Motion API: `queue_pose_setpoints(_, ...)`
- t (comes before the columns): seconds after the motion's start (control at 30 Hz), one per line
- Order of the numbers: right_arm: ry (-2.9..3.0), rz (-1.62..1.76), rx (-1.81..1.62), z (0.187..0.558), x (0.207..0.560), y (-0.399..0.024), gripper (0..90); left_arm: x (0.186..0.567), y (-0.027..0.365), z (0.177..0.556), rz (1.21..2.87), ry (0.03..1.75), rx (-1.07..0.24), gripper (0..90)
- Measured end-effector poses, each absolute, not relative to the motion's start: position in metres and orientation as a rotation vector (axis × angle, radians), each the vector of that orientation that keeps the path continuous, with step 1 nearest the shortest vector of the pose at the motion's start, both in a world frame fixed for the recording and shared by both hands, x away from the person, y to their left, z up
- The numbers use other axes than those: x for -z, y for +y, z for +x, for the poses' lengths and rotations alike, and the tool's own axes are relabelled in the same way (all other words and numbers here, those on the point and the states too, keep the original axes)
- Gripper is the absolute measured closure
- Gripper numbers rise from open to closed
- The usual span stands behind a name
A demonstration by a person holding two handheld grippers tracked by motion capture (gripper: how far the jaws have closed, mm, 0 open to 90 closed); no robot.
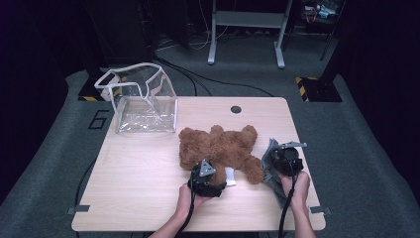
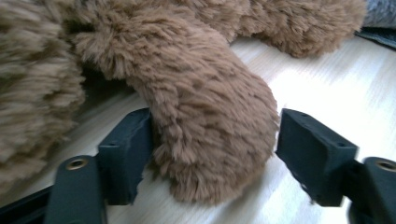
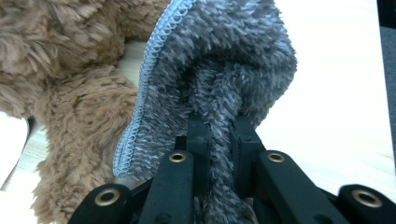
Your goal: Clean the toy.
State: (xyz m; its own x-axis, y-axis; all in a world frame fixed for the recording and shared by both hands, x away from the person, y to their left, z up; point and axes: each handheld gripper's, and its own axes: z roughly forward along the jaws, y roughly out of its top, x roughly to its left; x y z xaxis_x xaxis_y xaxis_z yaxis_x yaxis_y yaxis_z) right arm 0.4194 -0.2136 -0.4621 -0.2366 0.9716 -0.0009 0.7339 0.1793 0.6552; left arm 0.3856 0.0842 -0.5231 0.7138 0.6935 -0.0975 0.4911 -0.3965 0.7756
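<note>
Two grippers work at the surface's (image 1: 148, 168) near edge. The teddy bear (image 1: 218, 146) lies near its centre. The left gripper (image 2: 212, 154), at the bear's 6 o'clock, has fingers released around a paw. The right gripper (image 3: 219, 135), at 3 o'clock, clenches a grey cloth (image 3: 233, 60).

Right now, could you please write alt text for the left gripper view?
A fluffy brown plush bear's limb lies on the pale wooden table between the left gripper's open black jaws, one touching its fur.
</note>
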Motion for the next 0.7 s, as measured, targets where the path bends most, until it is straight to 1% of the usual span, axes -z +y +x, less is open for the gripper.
queue_pose_setpoints(0.1,2.046,1.598,-0.761,0.421,0.464,-0.214,80.9,0.523,0.082,0.388,2.085,0.924,-0.323,40.6)
queue_pose_setpoints(0.3,2.045,1.603,-0.761,0.420,0.466,-0.214,80.8,0.524,0.079,0.388,2.086,0.938,-0.360,57.2)
queue_pose_setpoints(0.37,2.045,1.617,-0.757,0.420,0.466,-0.214,80.8,0.524,0.080,0.388,2.073,0.938,-0.353,62.6)
queue_pose_setpoints(0.53,2.037,1.618,-0.763,0.419,0.467,-0.216,80.7,0.522,0.082,0.390,2.050,0.915,-0.363,69.4)
queue_pose_setpoints(0.7,2.034,1.617,-0.769,0.419,0.468,-0.217,80.6,0.514,0.086,0.392,2.019,0.883,-0.381,72.0)
